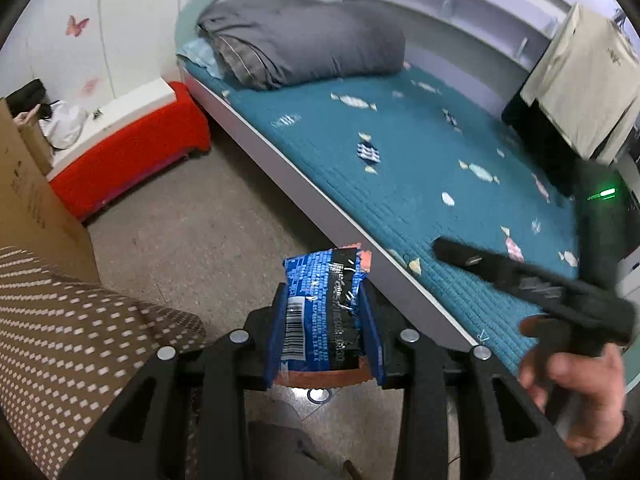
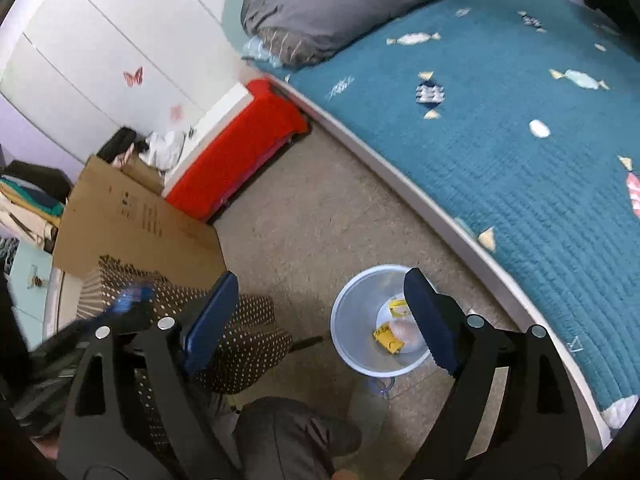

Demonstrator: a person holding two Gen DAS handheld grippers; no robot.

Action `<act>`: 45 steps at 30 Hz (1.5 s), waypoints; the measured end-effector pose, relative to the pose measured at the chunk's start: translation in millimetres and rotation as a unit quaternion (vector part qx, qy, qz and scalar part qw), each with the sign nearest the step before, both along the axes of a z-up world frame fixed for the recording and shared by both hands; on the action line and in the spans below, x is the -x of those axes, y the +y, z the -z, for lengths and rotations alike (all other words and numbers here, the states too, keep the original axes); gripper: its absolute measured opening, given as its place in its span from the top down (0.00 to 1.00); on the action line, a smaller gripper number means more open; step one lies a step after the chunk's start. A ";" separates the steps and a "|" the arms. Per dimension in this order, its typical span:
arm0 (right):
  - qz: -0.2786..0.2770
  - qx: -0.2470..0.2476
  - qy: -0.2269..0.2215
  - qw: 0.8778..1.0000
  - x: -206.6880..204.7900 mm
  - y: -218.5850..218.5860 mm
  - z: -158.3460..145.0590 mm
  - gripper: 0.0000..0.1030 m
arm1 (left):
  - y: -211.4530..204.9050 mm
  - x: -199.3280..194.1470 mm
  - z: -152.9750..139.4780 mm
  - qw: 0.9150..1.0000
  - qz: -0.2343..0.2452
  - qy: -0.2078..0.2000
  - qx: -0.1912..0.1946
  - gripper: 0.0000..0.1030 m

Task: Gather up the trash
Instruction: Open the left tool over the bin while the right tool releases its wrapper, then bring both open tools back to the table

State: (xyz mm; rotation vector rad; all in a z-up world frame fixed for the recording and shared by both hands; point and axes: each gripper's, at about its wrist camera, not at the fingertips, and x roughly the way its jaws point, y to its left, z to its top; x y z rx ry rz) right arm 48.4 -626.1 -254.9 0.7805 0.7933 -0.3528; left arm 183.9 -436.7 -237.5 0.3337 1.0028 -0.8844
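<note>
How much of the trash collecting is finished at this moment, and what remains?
Done: some yellow trash already lies in the white bin on the floor. In hand: the left gripper is shut on a blue wrapper. Left: drop it into the bin. The right gripper is open and empty.

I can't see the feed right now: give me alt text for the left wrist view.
The left gripper is shut on a blue snack wrapper with a barcode, held above the floor beside a bed with a teal quilt. The right gripper reaches over the quilt at right; a cardboard box stands at left.
</note>
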 end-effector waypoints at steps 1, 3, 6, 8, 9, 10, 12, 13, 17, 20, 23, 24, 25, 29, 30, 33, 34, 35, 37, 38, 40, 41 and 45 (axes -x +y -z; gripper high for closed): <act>0.002 0.002 -0.003 1.000 1.3 -1.3 -3.0 0.17 | -4.1 -0.4 3.0 1.000 0.002 -0.001 -0.003 0.64; 0.006 0.009 -0.010 1.000 5.8 -4.5 -9.4 0.16 | -13.9 -1.0 9.9 1.000 0.012 -0.005 -0.015 0.44; 0.009 0.015 -0.018 1.000 9.0 -2.0 -18.3 0.13 | -12.5 -2.1 7.1 0.999 -0.007 -0.035 -0.007 0.09; 0.007 0.017 -0.023 1.000 9.6 2.3 -22.4 0.09 | -7.7 -3.3 3.1 0.999 -0.011 -0.031 -0.003 0.09; 0.007 0.016 -0.024 1.000 10.5 3.4 -22.6 0.07 | -3.3 -4.1 0.3 0.999 -0.017 -0.028 -0.002 0.09; 0.008 0.013 -0.026 1.000 10.4 4.4 -22.8 0.06 | 1.7 -4.5 -3.7 0.999 -0.023 -0.030 0.002 0.09; 0.012 0.007 -0.027 1.000 9.6 6.3 -24.0 0.06 | 8.9 -3.4 -11.5 0.999 -0.029 -0.037 0.009 0.09; 0.014 0.009 -0.026 1.000 8.9 8.9 -25.0 0.06 | 13.7 -1.9 -16.6 0.998 -0.033 -0.044 0.011 0.09; 0.014 0.022 -0.029 0.999 7.4 22.4 -34.0 0.06 | 33.8 5.2 -37.3 0.996 -0.046 -0.067 0.023 0.08; 0.008 0.033 -0.032 0.999 5.2 33.8 -43.8 0.06 | 51.1 10.5 -52.9 0.995 -0.056 -0.077 0.037 0.08; -0.005 0.044 -0.042 0.998 1.5 48.7 -58.4 0.06 | 66.1 15.9 -67.8 0.993 -0.063 -0.088 0.049 0.08; -0.008 0.048 -0.045 0.998 0.2 52.7 -62.1 0.06 | 71.9 18.1 -73.6 0.992 -0.066 -0.093 0.053 0.08; -0.013 0.052 -0.049 0.997 -1.6 58.6 -67.9 0.06 | 76.1 19.7 -77.7 0.991 -0.068 -0.097 0.056 0.08; -0.035 0.071 -0.060 0.995 -9.9 81.6 -89.1 0.06 | 100.6 24.9 -96.8 0.988 -0.081 -0.111 0.075 0.08; -0.041 0.076 -0.064 0.994 -11.8 87.8 -94.2 0.06 | 106.7 25.8 -101.0 0.987 -0.085 -0.112 0.079 0.08; -0.061 0.088 -0.074 0.992 -18.3 107.7 -108.6 0.06 | 126.2 28.1 -112.2 0.984 -0.098 -0.120 0.090 0.07; -0.069 0.093 -0.078 0.990 -21.2 114.6 -113.5 0.06 | 133.4 28.4 -115.8 0.983 -0.103 -0.122 0.093 0.07; -0.076 0.097 -0.081 0.989 -23.7 120.8 -117.6 0.06 | 139.7 28.4 -118.2 0.982 -0.108 -0.123 0.096 0.07; -0.092 0.105 -0.088 0.986 -29.5 135.6 -126.0 0.06 | 153.7 29.0 -124.0 0.979 -0.118 -0.129 0.102 0.07; -0.098 0.108 -0.091 0.985 -31.9 141.8 -129.4 0.06 | 162.5 29.8 -127.1 0.978 -0.124 -0.134 0.105 0.07; -0.113 0.116 -0.100 0.982 -37.4 157.1 -138.2 0.06 | 180.4 31.4 -131.3 0.974 -0.137 -0.142 0.109 0.07; -0.118 0.120 -0.104 0.980 -38.3 162.8 -141.5 0.06 | 193.6 31.3 -133.6 0.972 -0.146 -0.147 0.111 0.07; -0.138 0.143 -0.128 0.972 -43.1 191.3 -157.4 0.06 | 230.4 32.3 -140.2 0.963 -0.180 -0.165 0.112 0.07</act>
